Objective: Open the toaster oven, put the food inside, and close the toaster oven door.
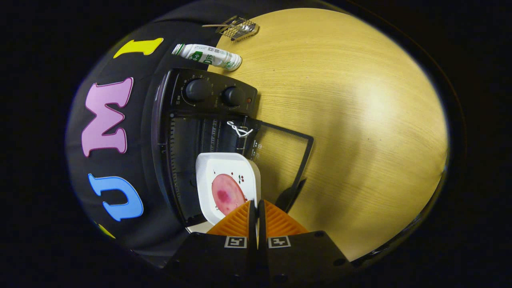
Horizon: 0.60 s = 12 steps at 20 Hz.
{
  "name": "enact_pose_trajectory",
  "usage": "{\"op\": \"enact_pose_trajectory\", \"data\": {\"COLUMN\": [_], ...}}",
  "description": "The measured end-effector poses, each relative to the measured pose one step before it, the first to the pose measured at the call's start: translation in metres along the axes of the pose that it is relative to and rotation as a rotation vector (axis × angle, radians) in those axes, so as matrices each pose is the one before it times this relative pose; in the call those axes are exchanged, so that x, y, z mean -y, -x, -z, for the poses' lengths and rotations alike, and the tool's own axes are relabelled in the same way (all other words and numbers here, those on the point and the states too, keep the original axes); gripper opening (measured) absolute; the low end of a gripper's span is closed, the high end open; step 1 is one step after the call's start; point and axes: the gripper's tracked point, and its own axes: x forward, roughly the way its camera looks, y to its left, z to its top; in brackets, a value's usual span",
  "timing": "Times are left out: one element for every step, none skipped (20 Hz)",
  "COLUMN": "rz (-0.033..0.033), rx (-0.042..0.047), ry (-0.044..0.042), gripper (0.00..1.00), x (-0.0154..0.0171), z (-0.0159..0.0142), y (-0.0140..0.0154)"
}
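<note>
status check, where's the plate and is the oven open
Tongs shut on white square plate of pink food, held at the mouth of the black toaster oven. Glass door open. Nothing in the way.

I see the black toaster oven [200, 120] with its two knobs standing on the wooden table, its glass door [282, 156] swung fully open and lying flat, while the white square plate [224, 168] carrying a pink slice of food [227, 195] hangs tilted at the open cavity.

plate [224, 172] rim hidden by the gripper [256, 208] (fingers perhaps clamping it).
</note>
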Motion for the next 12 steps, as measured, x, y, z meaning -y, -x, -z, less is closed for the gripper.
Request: {"op": "enact_pose_trajectory", "data": {"rz": [-0.00497,-0.00573,-0.00515,-0.00234,-0.00109,0.00302,0.00061,0.00331,0.00086,-0.00271,-0.00276,0.00035], "rx": [0.02842,0.02215,0.01945,0.01972,0.02326,0.02484,0.02162,0.01189,0.00372,0.00349,0.00251,0.00601], "ry": [-0.03278,-0.02962,-0.03009,-0.02787,-0.02501,-0.01939,-0.01534,-0.01286,-0.00862,-0.00139,0.00392,0.00681], "gripper": [0.05,0.05,0.05,0.05,0.05,0.05,0.05,0.05,0.05,0.05,0.05,0.05], "x": [-0.00780,-0.00779,-0.00656,-0.00587,-0.00522,-0.00354,-0.00321,-0.00254,-0.00249,-0.00293,-0.00230,-0.00192], "z": [-0.00075,0.00023,0.00087,-0.00068,-0.00205,-0.00172,-0.00230,-0.00056,0.00101,0.00066,0.00038,0.00138], "y": [-0.00956,-0.00920,-0.00888,-0.00686,-0.00678,-0.00689,-0.00509,-0.00541,-0.00609,-0.00353,-0.00282,-0.00209]}}
